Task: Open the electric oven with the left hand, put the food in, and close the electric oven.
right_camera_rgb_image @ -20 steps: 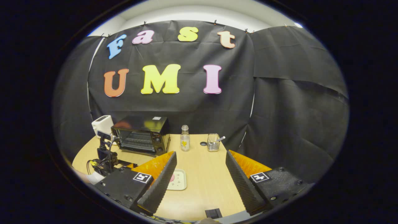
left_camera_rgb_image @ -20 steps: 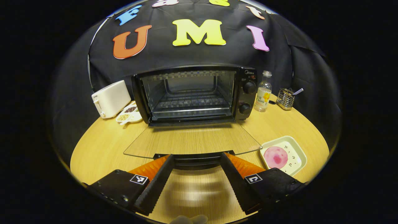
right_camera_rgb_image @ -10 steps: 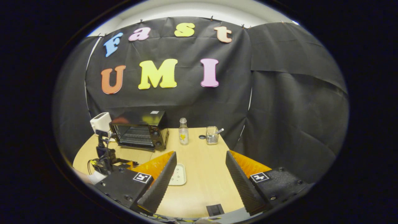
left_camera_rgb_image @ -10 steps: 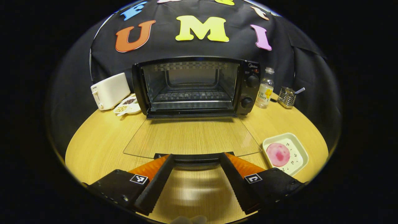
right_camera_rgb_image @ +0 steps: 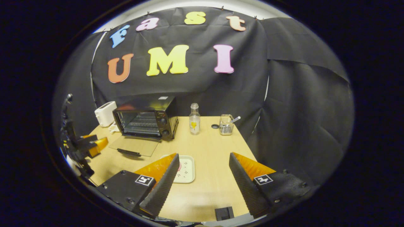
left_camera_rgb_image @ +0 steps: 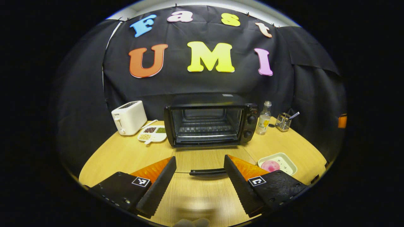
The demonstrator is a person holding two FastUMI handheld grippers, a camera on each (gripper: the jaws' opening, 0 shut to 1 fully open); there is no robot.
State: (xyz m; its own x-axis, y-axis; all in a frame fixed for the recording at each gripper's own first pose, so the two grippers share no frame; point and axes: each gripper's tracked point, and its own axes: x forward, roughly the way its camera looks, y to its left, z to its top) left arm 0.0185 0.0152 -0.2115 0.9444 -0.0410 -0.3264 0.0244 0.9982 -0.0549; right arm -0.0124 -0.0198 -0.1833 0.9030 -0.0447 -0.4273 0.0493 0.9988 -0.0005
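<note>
**Left gripper view: tool backs off from the open oven**

Left gripper view now shows the left tool point(left_camera_rgb_image: 199, 171) farther from the oven point(left_camera_rgb_image: 210, 124) than a second ago; the oven looks smaller, and the door handle point(left_camera_rgb_image: 207, 171) no longer sits right at the fingertips but lies apart, between them. The glass door point(right_camera_rgb_image: 134, 146) lies flat on the tabletop point(left_camera_rgb_image: 126, 154) in front of the oven. The food point(left_camera_rgb_image: 270, 165), a pink round on a pale tray point(left_camera_rgb_image: 285, 157), sits to the right of the door; in the right gripper view the right tool's point(right_camera_rgb_image: 203, 168) left finger hides most of it. Both tools are spread wide and hold nothing. The oven's dials are too small to read.
</note>
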